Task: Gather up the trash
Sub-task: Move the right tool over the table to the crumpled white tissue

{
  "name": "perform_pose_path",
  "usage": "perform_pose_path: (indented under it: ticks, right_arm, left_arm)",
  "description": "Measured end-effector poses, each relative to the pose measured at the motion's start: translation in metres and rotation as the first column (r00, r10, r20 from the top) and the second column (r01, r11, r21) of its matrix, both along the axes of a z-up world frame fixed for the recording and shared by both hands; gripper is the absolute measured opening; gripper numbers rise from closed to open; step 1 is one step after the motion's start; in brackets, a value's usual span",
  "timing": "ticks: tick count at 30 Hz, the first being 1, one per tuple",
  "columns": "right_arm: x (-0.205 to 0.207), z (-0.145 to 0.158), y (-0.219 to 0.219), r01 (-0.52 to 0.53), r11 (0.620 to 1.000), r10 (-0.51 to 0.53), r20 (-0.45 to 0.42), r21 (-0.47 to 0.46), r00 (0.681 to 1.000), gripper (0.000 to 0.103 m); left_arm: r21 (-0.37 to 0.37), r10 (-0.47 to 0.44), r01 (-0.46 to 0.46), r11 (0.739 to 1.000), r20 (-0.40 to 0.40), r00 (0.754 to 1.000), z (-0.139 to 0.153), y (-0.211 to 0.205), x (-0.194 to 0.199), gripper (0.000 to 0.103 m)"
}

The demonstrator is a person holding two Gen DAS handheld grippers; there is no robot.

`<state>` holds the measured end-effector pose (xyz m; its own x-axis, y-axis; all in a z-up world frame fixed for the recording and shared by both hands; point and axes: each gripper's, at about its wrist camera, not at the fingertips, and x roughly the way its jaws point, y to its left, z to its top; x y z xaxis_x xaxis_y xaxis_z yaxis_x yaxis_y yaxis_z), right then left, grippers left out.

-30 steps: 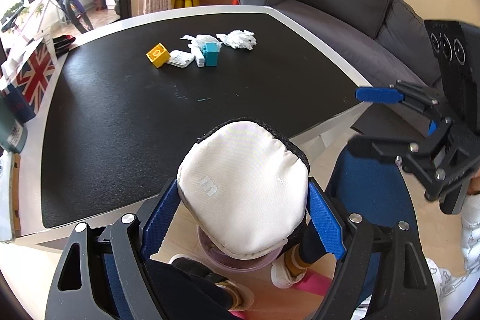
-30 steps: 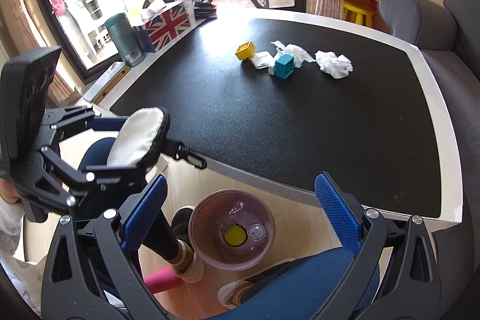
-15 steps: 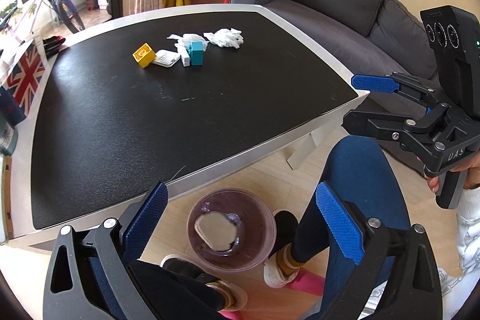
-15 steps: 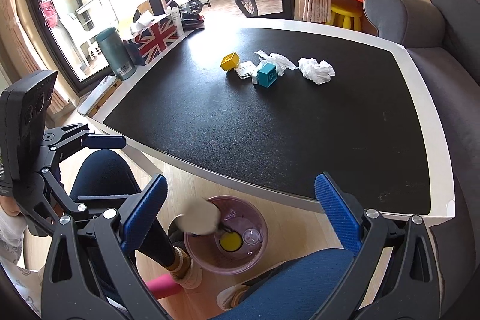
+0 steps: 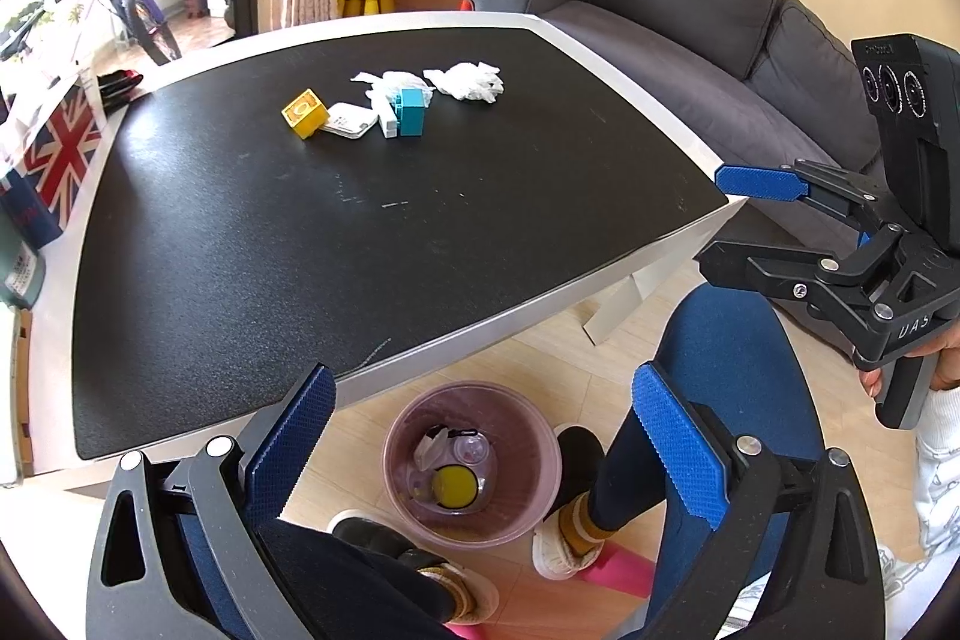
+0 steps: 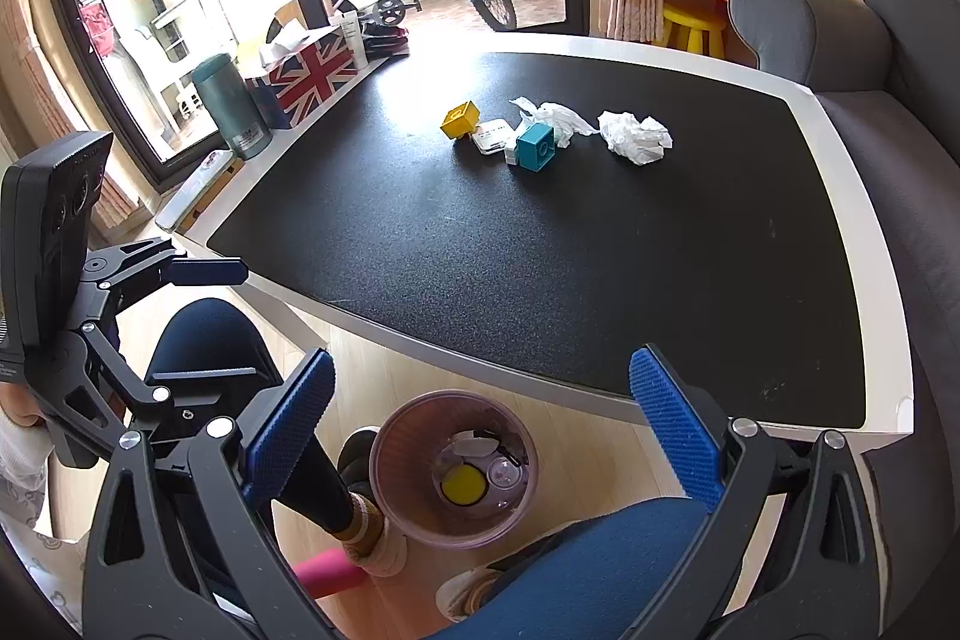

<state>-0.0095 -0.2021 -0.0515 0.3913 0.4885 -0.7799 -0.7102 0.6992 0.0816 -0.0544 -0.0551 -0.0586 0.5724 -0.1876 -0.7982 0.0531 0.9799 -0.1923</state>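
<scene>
A translucent pink bin [image 5: 471,463] [image 6: 453,469] stands on the floor below the table's near edge, with a white item, a clear lid and a yellow disc inside. My left gripper [image 5: 480,445] is open and empty above it. My right gripper [image 6: 480,430] is open and empty, also over the bin. On the black table [image 5: 252,244] [image 6: 600,280] far side lie two crumpled white tissues [image 5: 465,81] [image 6: 635,136], [image 5: 393,81] [image 6: 555,117], a white card [image 5: 348,127], a yellow block [image 5: 305,113] [image 6: 459,119] and a teal block [image 5: 411,111] [image 6: 536,147].
A grey sofa [image 5: 690,16] stands right of the table. A Union Jack tissue box [image 6: 309,73] and a teal tumbler [image 6: 231,106] sit at the table's left edge. The person's legs [image 5: 708,400] and feet flank the bin.
The left gripper was shut on a white padded item; it opened and the item dropped into the bin. Both grippers have shifted slightly.
</scene>
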Motion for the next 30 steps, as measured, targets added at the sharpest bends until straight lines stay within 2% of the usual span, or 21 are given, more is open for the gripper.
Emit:
perform_pose_path:
  ticks: [14,23,30]
  right_arm:
    - [0.052,0.009,0.015,0.039,0.999,-0.038,0.024,-0.013,0.999,0.097]
    - [0.114,0.013,0.034,0.081,0.996,-0.079,0.055,-0.045,0.995,0.097]
    - [0.172,-0.004,0.055,0.108,0.989,-0.105,0.030,-0.098,0.994,0.097]
  left_arm:
    - [0.007,0.077,-0.078,0.997,0.066,0.995,0.017,0.033,0.033,0.096]
    - [0.003,0.114,-0.114,0.993,0.085,0.990,0.022,0.051,0.057,0.096]
    - [0.000,0.131,-0.131,0.991,0.079,0.988,0.020,0.062,0.067,0.096]
